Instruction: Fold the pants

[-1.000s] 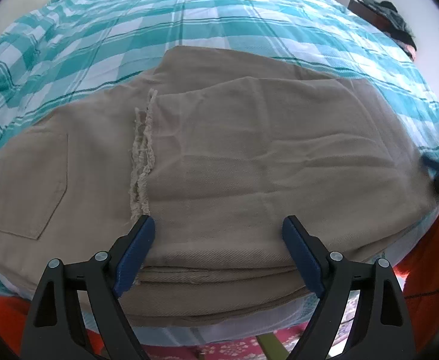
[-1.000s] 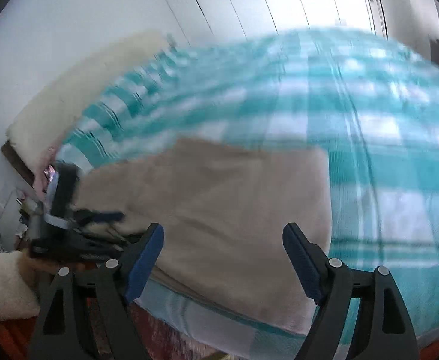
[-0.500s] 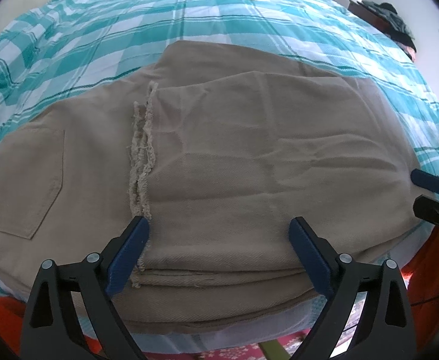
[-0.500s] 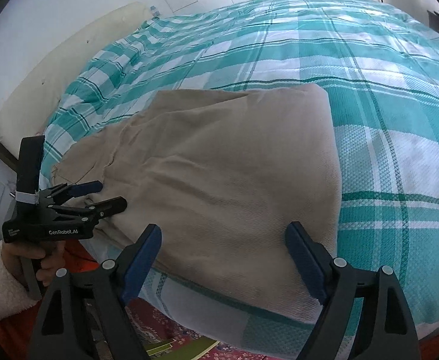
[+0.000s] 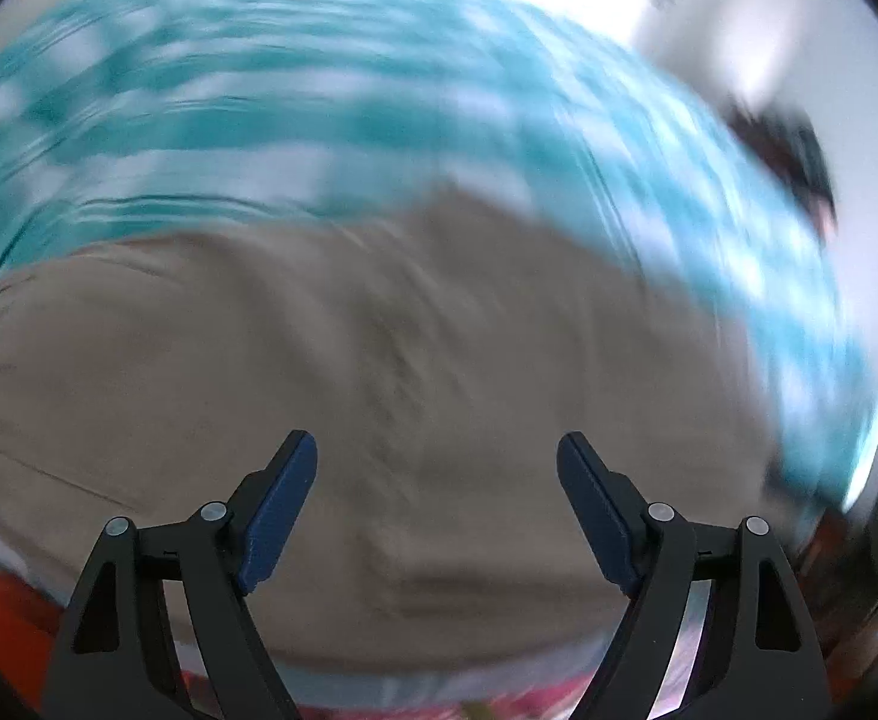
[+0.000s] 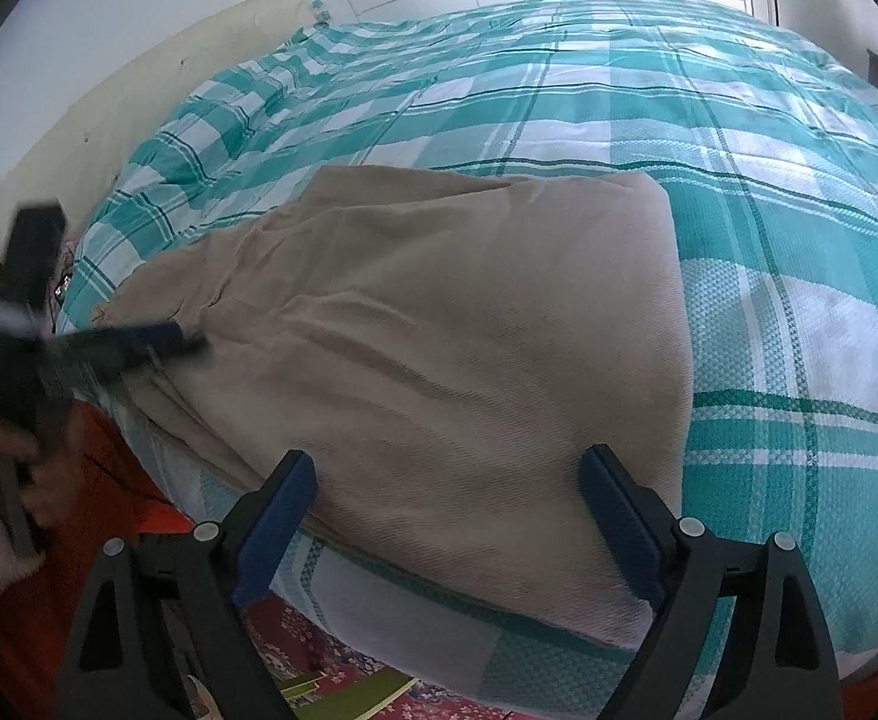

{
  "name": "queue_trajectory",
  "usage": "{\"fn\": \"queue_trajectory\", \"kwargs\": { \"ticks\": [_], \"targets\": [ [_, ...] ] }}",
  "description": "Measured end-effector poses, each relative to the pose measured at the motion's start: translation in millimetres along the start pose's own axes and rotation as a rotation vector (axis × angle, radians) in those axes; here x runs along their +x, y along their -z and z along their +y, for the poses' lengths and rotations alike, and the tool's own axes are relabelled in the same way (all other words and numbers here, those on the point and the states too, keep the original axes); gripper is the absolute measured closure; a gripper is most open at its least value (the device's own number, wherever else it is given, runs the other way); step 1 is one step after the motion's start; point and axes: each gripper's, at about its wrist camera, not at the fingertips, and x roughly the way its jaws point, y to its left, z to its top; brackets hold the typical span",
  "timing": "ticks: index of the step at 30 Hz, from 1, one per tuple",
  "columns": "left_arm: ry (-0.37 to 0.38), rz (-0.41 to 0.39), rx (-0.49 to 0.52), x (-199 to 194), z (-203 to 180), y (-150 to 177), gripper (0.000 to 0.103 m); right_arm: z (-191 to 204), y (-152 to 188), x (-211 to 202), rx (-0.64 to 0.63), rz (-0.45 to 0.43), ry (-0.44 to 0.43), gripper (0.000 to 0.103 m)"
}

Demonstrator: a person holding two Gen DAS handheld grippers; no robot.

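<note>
The beige pants [image 6: 439, 312] lie folded in layers on the teal plaid bed cover [image 6: 739, 180], close to the bed's near edge. My right gripper [image 6: 450, 456] hovers over their near edge, its jaws opening wide with nothing pressed between the pads. The left wrist view is smeared by motion. In it the pants [image 5: 409, 330] fill the middle and my left gripper [image 5: 437, 444] hangs above them, jaws apart and closing, with no cloth between the pads. From the right wrist view, the left gripper [image 6: 190, 337] is a dark blur over the pants' left edge.
A cream pillow [image 6: 139, 90] runs along the wall at the far left. A person's hand [image 6: 49, 480] and orange clothing [image 6: 79, 540] are at the lower left. Below the bed edge lie a red patterned rug [image 6: 331, 648] and a green item [image 6: 367, 690].
My left gripper has swung up from the bed edge to over the pants' left side, blurring its view. My right gripper has sunk a little toward the pants and its jaws have widened.
</note>
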Motion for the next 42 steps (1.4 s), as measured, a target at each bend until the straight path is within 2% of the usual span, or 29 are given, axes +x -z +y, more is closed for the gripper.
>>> {"fn": "queue_trajectory", "kwargs": {
  "ticks": [2, 4, 6, 8, 10, 12, 13, 14, 15, 16, 20, 23, 26, 27, 29, 31, 32, 34, 35, 37, 42],
  "targets": [
    [0.006, -0.020, -0.065, -6.3, 11.5, -19.8, 0.018, 1.1, 0.7, -0.4, -0.004, 0.000, 0.002, 0.013],
    [0.017, -0.034, -0.043, -8.0, 0.8, -29.1, 0.018, 1.1, 0.2, 0.0, -0.004, 0.002, -0.002, 0.012],
    [0.040, -0.025, 0.034, 0.2, -27.3, -29.3, 0.018, 1.3, -0.3, 1.2, -0.006, 0.005, -0.008, 0.009],
    [0.053, 0.017, 0.147, 20.0, -62.0, -24.4, 0.017, 3.4, -0.4, 2.5, -0.015, 0.008, -0.004, 0.008],
    [0.020, 0.065, 0.249, 45.9, -88.3, -16.7, 0.017, 5.8, -0.1, 3.4, -0.028, 0.010, 0.006, 0.008],
    [-0.100, 0.133, 0.315, 79.7, -98.0, -5.9, 0.018, 5.8, 0.0, 3.5, -0.031, 0.009, 0.006, 0.008],
    [-0.161, 0.155, 0.313, 90.0, -93.2, -1.7, 0.018, 5.0, 0.4, 3.4, -0.028, 0.008, 0.003, 0.008],
    [-0.176, 0.161, 0.269, 94.2, -81.2, 1.0, 0.018, 4.8, 0.7, 3.1, -0.028, 0.007, 0.002, 0.008],
    [-0.151, 0.152, 0.208, 90.9, -68.1, 1.1, 0.017, 4.8, 1.2, 2.7, -0.028, 0.007, 0.003, 0.008],
    [-0.158, 0.152, 0.138, 86.3, -49.9, 1.6, 0.014, 5.3, 1.9, 2.2, -0.030, 0.006, 0.005, 0.008],
    [-0.177, 0.158, 0.046, 67.8, 1.1, 9.8, 0.011, 6.3, 3.1, 1.1, -0.035, 0.007, 0.010, 0.008],
    [-0.147, 0.134, 0.038, 39.2, 16.1, 20.2, 0.015, 4.3, -1.9, -7.9, 0.015, -0.005, -0.006, 0.008],
    [-0.058, 0.093, 0.050, 15.4, 8.8, 31.8, 0.013, -2.3, -5.6, -35.1, 0.152, -0.094, -0.111, 0.008],
    [-0.047, 0.090, 0.070, 14.0, 3.7, 35.0, 0.012, -0.2, -7.4, -43.3, 0.155, -0.131, -0.118, 0.008],
    [-0.050, 0.119, 0.121, 22.4, -12.2, 44.8, 0.011, 10.8, -14.2, -53.5, 0.086, -0.188, -0.070, 0.008],
    [-0.077, 0.153, 0.145, 38.9, -19.6, 53.4, 0.011, 16.4, -19.7, -45.2, 0.038, -0.166, -0.032, 0.008],
    [-0.085, 0.139, 0.145, 39.8, -20.4, 58.0, 0.010, 16.0, -19.8, -37.7, 0.039, -0.138, -0.023, 0.008],
    [-0.070, 0.135, 0.137, 35.8, -18.7, 60.4, 0.009, 7.9, -11.7, -10.3, 0.086, -0.022, -0.028, 0.008],
    [-0.066, 0.141, 0.140, 34.6, -16.5, 59.8, 0.008, 4.7, -7.2, -3.1, 0.098, 0.006, -0.027, 0.008],
    [-0.058, 0.152, 0.149, 31.8, -14.0, 60.9, 0.008, 5.6, -1.7, -3.8, 0.067, -0.019, -0.017, 0.008],
    [-0.075, 0.154, 0.201, 17.9, -17.7, 70.4, 0.008, 6.2, -1.9, 0.4, 0.062, -0.015, -0.006, 0.007]
  ]
}}
